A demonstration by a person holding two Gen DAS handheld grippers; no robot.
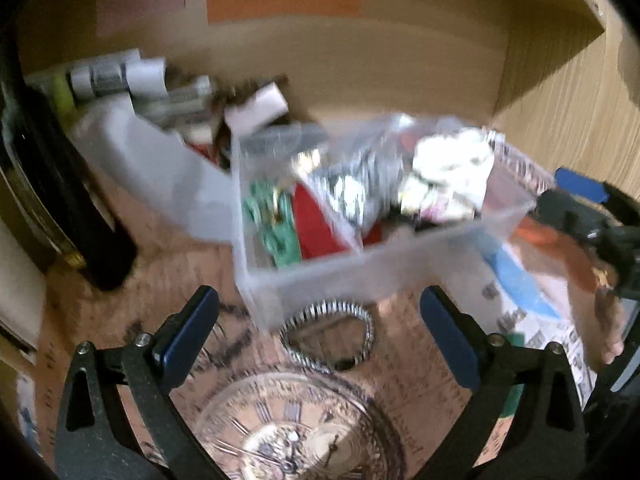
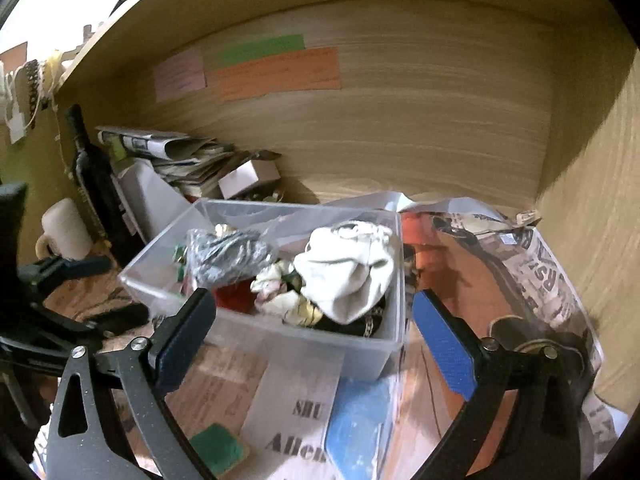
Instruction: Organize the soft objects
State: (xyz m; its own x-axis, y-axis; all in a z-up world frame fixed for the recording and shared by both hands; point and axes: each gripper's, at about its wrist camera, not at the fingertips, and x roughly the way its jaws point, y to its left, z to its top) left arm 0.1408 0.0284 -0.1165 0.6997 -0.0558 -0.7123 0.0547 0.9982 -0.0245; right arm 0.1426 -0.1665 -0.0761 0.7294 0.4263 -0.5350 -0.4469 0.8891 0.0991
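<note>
A clear plastic bin (image 2: 320,344) stands on a patterned table and also shows in the blurred left wrist view (image 1: 320,276). It holds a white sock (image 2: 348,272), a grey-and-white striped cloth (image 2: 228,256), and red and patterned pieces. In the left wrist view I see the white cloth (image 1: 448,168) and a green patterned cloth (image 1: 276,224) inside. A striped black-and-white ring (image 1: 326,336) lies on the table before the bin. My left gripper (image 1: 320,332) is open and empty above it. My right gripper (image 2: 312,340) is open and empty at the bin's near wall.
A wooden back wall carries orange (image 2: 280,72), green and pink paper strips. Folded newspapers (image 2: 160,144), a small box (image 2: 248,176) and a dark bottle (image 2: 92,176) crowd the back left. A white mug (image 2: 64,228) stands at left. Newspaper (image 2: 540,264) lies at right.
</note>
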